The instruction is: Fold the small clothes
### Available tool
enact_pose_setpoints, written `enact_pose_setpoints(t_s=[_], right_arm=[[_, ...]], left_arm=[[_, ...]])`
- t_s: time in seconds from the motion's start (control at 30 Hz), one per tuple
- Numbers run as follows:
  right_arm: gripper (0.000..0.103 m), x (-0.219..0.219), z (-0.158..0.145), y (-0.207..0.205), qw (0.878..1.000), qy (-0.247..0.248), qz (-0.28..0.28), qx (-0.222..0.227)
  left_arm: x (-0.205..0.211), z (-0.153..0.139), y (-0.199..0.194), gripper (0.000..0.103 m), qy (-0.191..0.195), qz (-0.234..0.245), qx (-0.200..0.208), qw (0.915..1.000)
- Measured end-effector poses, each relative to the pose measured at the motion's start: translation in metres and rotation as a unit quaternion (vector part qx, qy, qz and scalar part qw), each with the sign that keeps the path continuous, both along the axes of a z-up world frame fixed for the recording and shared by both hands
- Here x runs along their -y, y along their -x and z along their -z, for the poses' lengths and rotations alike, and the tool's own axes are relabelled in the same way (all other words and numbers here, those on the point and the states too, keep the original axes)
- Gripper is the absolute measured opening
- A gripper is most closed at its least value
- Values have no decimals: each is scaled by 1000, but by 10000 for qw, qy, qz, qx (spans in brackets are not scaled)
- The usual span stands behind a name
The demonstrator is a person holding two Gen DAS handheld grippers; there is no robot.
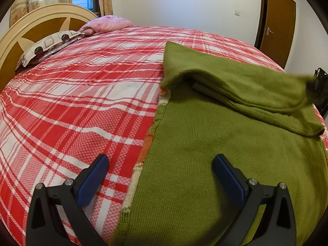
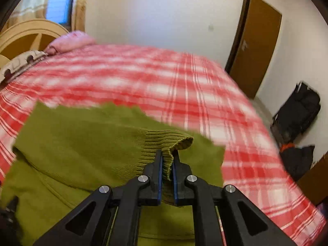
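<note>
A green knit sweater (image 1: 215, 164) lies on the red plaid bed, its left edge showing an orange and cream lining. My left gripper (image 1: 161, 160) is open and empty, low over the sweater's left edge, one finger over the bedspread and one over the knit. My right gripper (image 2: 167, 160) is shut on the ribbed cuff (image 2: 164, 141) of the sweater's sleeve and holds it lifted above the body of the sweater (image 2: 61, 143). In the left wrist view the lifted sleeve (image 1: 256, 86) stretches to the right, where the right gripper shows blurred at the frame edge.
The red and white plaid bedspread (image 1: 82, 102) covers the bed. Pillows (image 1: 47, 45) and a wooden headboard (image 1: 41, 20) are at the far left. A brown door (image 2: 256, 41) and dark bags (image 2: 297, 110) stand on the floor to the right.
</note>
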State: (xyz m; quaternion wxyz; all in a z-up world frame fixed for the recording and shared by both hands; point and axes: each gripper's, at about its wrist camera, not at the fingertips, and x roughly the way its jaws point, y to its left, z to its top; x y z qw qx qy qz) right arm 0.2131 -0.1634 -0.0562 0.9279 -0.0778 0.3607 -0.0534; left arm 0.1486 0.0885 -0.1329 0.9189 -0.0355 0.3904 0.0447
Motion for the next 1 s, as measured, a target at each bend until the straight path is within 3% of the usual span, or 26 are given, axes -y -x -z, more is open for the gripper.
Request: enact_pose_setpoints(t_s=[0.13, 0.2, 0.27, 0.43, 0.5, 0.6, 0.8, 0.93, 1.0], right_arm=[[15, 14, 35, -9, 9988, -172, 194, -427], [31, 22, 32, -8, 9983, -316, 326, -373], [37, 35, 26, -7, 9966, -600, 386, -414], [37, 82, -12, 35, 9816, -1023, 1523, 523], [37, 82, -21, 47, 9825, -1137, 1319, 654], [37, 64, -23, 47, 9904, -1087, 726, 454], [37, 46, -14, 24, 9877, -1498, 408, 164], [37, 42, -4, 17, 9886, -1480, 276, -47], [37, 43, 1, 12, 9877, -1531, 268, -138]], left_arm=[[0, 0, 0, 103, 5, 1, 2, 10000], [0, 0, 0, 103, 4, -1, 0, 10000], [0, 0, 0, 103, 4, -1, 1, 10000], [0, 0, 0, 103, 20, -2, 7, 10000], [0, 0, 0, 103, 0, -10, 10, 10000], [-1, 0, 0, 103, -2, -18, 11, 10000], [-1, -10, -3, 103, -48, 98, -188, 9998], [1, -34, -6, 103, -356, 133, 80, 9992], [-1, -52, -13, 103, -234, 141, 297, 9992]])
